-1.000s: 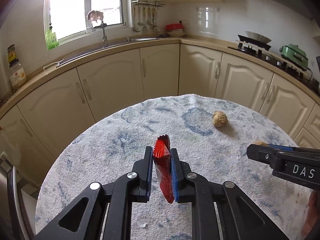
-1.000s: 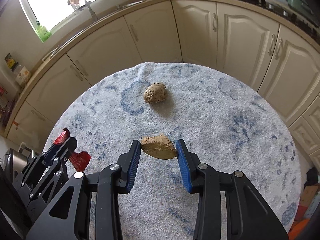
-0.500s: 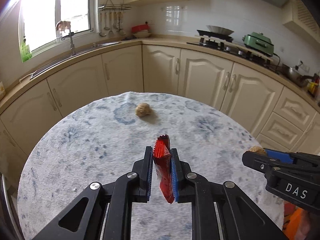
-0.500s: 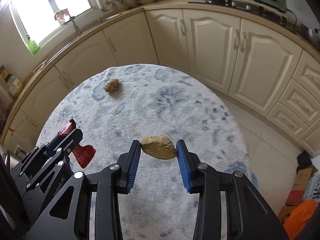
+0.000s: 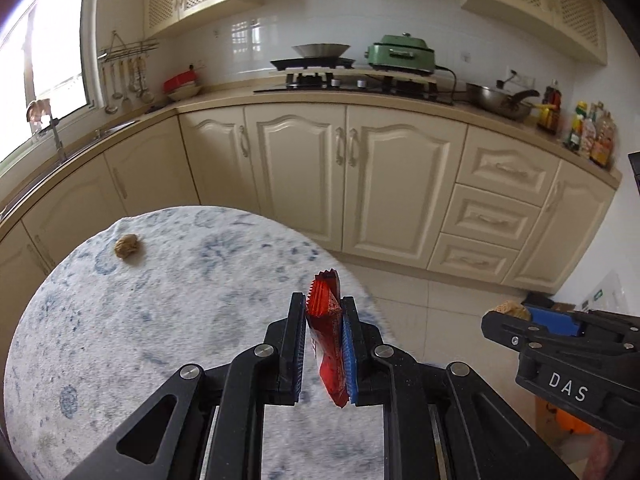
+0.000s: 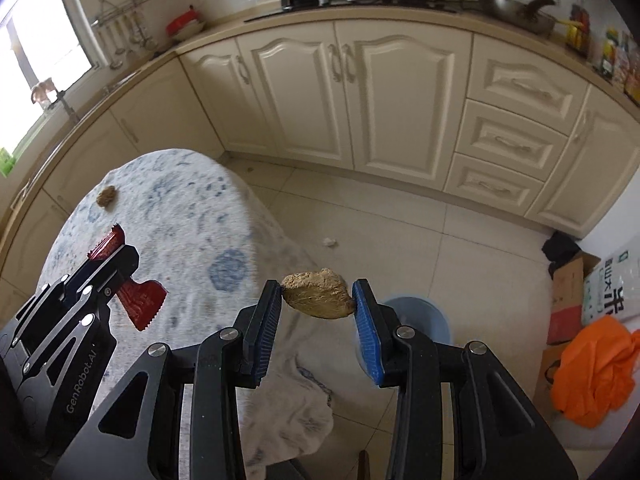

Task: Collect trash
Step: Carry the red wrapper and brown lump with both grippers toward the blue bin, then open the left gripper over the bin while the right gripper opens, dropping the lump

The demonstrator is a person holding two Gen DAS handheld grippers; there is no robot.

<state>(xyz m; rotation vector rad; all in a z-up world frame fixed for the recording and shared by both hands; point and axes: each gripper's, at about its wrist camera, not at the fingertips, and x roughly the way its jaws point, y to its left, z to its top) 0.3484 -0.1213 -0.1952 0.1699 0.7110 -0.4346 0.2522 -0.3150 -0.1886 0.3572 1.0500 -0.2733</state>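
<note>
My left gripper [image 5: 323, 320] is shut on a red foil wrapper [image 5: 328, 340], held over the right edge of the round table [image 5: 120, 320]. In the right wrist view the same left gripper [image 6: 120, 276] and its red wrapper [image 6: 140, 300] show at lower left. My right gripper [image 6: 318, 300] is shut on a brown crumpled lump [image 6: 318, 298], beyond the table's edge and above the floor, with a blue bin [image 6: 416, 312] partly hidden behind its right finger. A second brown lump [image 5: 127, 245] lies on the table's far left; the right wrist view shows that lump [image 6: 106, 196] too.
Cream kitchen cabinets [image 5: 360, 168] curve round the table. On the tiled floor lie a white scrap [image 6: 330, 242], cardboard boxes [image 6: 568, 292] and an orange bag [image 6: 596, 372] at right. The tablecloth [image 6: 288, 400] hangs down over the table's near edge.
Both grippers have swung to the right with their loads, from over the table's middle to its right edge and past it. The floor, blue bin and boxes have come into view.
</note>
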